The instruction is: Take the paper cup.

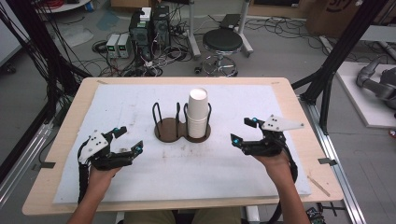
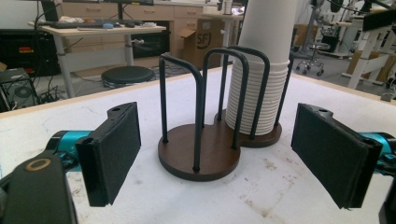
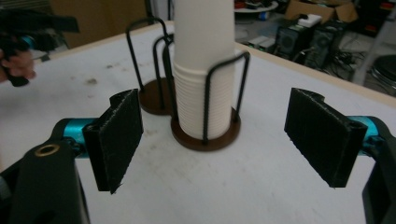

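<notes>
Two grippers, both empty: left gripper [image 1: 123, 140] sits with jaws spread wide on the white mat [image 1: 140, 182], then the brown cup holder [image 1: 180, 129] mid-table with the paper cup stack [image 1: 198, 113] in its right slot, then the right gripper [image 1: 244, 131], also wide apart.

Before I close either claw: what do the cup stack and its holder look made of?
Cup stack: likely paper, matte white, with thin rolled rims ribbing the lower part. Holder: its base looks like dark brown wood or wood-look board, smooth; its uprights look like thin black-coated metal wire bent into hoops.
</notes>
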`<state>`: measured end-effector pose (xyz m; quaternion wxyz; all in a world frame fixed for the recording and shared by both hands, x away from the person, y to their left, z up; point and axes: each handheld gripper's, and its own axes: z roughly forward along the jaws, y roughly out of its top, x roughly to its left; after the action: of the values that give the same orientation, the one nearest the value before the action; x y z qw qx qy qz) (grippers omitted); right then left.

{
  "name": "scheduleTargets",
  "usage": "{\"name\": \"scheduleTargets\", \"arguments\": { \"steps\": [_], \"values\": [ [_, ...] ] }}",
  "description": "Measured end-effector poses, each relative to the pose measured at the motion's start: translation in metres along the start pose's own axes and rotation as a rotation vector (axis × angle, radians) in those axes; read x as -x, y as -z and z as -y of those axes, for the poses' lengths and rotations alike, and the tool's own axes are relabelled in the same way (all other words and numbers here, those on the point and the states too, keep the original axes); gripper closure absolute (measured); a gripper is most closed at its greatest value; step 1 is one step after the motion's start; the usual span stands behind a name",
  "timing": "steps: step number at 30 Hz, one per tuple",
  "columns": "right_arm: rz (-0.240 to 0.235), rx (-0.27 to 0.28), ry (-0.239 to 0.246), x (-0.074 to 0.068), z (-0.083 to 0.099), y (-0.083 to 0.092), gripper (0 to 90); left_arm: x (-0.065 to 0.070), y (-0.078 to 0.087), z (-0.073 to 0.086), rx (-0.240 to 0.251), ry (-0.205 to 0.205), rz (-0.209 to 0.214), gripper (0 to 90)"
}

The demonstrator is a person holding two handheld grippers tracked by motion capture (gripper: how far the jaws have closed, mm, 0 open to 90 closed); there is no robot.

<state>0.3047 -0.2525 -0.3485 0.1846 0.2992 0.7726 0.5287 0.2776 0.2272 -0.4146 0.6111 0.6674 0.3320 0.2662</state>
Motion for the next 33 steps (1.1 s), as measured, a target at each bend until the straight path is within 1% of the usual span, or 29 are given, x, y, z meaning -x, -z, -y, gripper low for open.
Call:
{"name": "scheduleTargets", "arguments": {
  "steps": [1,2,3,4,5,6,7,8,9,12,14,17,18,20,23,25,26,27,28,29,30,33],
  "values": [
    [-0.017,0.006,0.004,-0.001,-0.006,-0.003,19.7,0.0,0.0,0.0,0.001,-0.001,-0.001,15.9],
    [-0.017,0.006,0.004,-0.001,-0.006,-0.003,19.7,0.0,0.0,0.0,0.002,0.001,-0.001,15.9],
    [-0.028,0.004,0.007,-0.002,-0.011,-0.006,19.7,-0.001,0.0,0.0,0.001,0.002,0.001,16.1],
    [-0.046,0.002,0.021,-0.003,-0.022,-0.013,19.6,-0.001,0.001,0.001,0.001,0.003,0.001,16.1],
    [-0.046,0.002,0.021,-0.003,-0.022,-0.013,19.6,-0.002,0.001,0.001,0.001,0.005,0.001,16.1],
    [-0.053,-0.014,0.039,-0.004,-0.033,-0.02,19.6,-0.002,0.001,0.001,0.001,0.008,0.0,16.2],
    [-0.053,-0.014,0.039,-0.004,-0.033,-0.02,19.6,-0.002,0.001,0.001,0.002,0.009,-0.001,16.2],
    [-0.06,-0.019,0.06,-0.005,-0.043,-0.026,19.6,-0.002,0.001,0.001,0.002,0.012,-0.003,16.2],
    [-0.06,-0.019,0.06,-0.005,-0.043,-0.026,19.6,-0.003,0.002,0.001,0.002,0.011,-0.003,16.2],
    [-0.065,-0.036,0.068,-0.004,-0.055,-0.035,19.7,-0.003,0.002,0.002,0.005,0.014,-0.002,16.7],
    [-0.061,-0.057,0.071,-0.002,-0.062,-0.042,19.7,-0.003,0.002,0.002,0.006,0.015,-0.001,17.2],
    [-0.057,-0.07,0.077,-0.002,-0.072,-0.052,19.7,-0.004,0.002,0.002,0.007,0.016,0.0,17.2],
    [-0.058,-0.075,0.078,-0.001,-0.078,-0.059,19.7,-0.004,0.001,0.002,0.007,0.017,0.0,17.2],
    [-0.059,-0.077,0.077,-0.001,-0.081,-0.063,19.7,-0.004,0.001,0.002,0.011,0.015,-0.002,17.2],
    [-0.053,-0.091,0.079,-0.001,-0.089,-0.074,19.6,-0.003,0.001,0.001,0.016,0.016,-0.001,17.2],
    [-0.06,-0.106,0.082,-0.001,-0.094,-0.083,19.6,-0.004,0.001,0.002,0.015,0.018,0.003,17.2],
    [-0.056,-0.12,0.078,0.0,-0.098,-0.09,19.6,-0.003,0.001,0.002,0.014,0.017,0.002,17.2],
    [-0.056,-0.12,0.078,0.0,-0.098,-0.09,19.6,-0.003,0.001,0.002,0.015,0.017,0.003,17.2],
    [-0.054,-0.13,0.076,0.0,-0.1,-0.094,19.6,-0.004,0.001,0.001,0.016,0.016,0.005,17.2],
    [-0.061,-0.131,0.075,0.001,-0.103,-0.101,19.6,-0.003,0.001,0.002,0.016,0.017,0.007,17.2],
    [-0.061,-0.131,0.075,0.001,-0.103,-0.101,19.6,-0.003,0.0,0.002,0.015,0.017,0.007,17.2],
    [-0.076,-0.147,0.072,0.003,-0.105,-0.111,19.7,-0.004,0.0,0.002,0.016,0.022,0.011,17.2]
  ]
}}
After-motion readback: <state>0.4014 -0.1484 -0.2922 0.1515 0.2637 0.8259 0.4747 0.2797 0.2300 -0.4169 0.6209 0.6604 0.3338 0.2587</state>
